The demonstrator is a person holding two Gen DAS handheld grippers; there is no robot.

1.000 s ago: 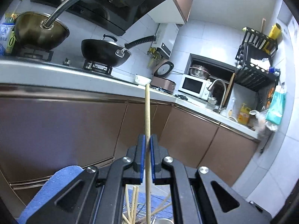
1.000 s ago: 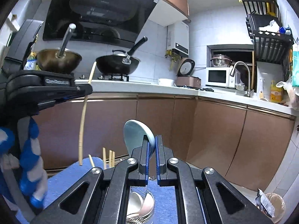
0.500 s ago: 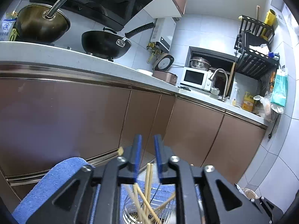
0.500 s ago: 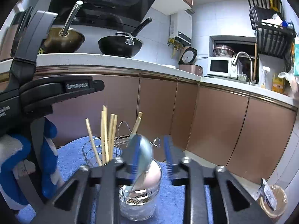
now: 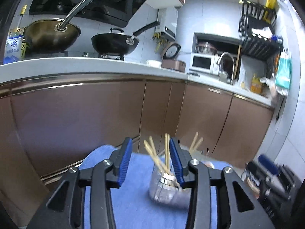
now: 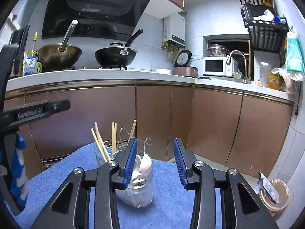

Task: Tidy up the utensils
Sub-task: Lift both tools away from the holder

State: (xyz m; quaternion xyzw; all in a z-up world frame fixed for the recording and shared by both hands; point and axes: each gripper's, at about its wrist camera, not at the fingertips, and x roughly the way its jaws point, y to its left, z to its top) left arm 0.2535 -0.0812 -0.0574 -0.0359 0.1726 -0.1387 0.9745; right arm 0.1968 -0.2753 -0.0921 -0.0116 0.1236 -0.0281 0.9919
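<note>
A metal wire utensil holder [image 5: 165, 187] stands on a blue cloth [image 5: 133, 206]. Several wooden chopsticks [image 5: 166, 150] stand in one compartment. In the right wrist view the chopsticks [image 6: 113, 139] stand at the back left of the holder [image 6: 139, 187], and spoons [image 6: 143, 165] sit in the front cup. My left gripper [image 5: 150, 160] is open and empty above and just behind the chopsticks. My right gripper [image 6: 155, 162] is open and empty above the spoon cup. The left gripper's body [image 6: 34, 111] shows at the left of the right wrist view.
Brown cabinets [image 6: 209, 126] under a white counter [image 6: 114, 74] stand behind the cloth. Two woks [image 6: 115, 56] sit on the stove. A microwave [image 6: 215, 66], a rice cooker and a sink tap are at the right. A bin [image 6: 274, 196] stands on the floor at the lower right.
My left gripper let a chopstick go into the holder and opened. My right gripper let the blue spoon go into the cup and opened. Both have pulled back a little.
</note>
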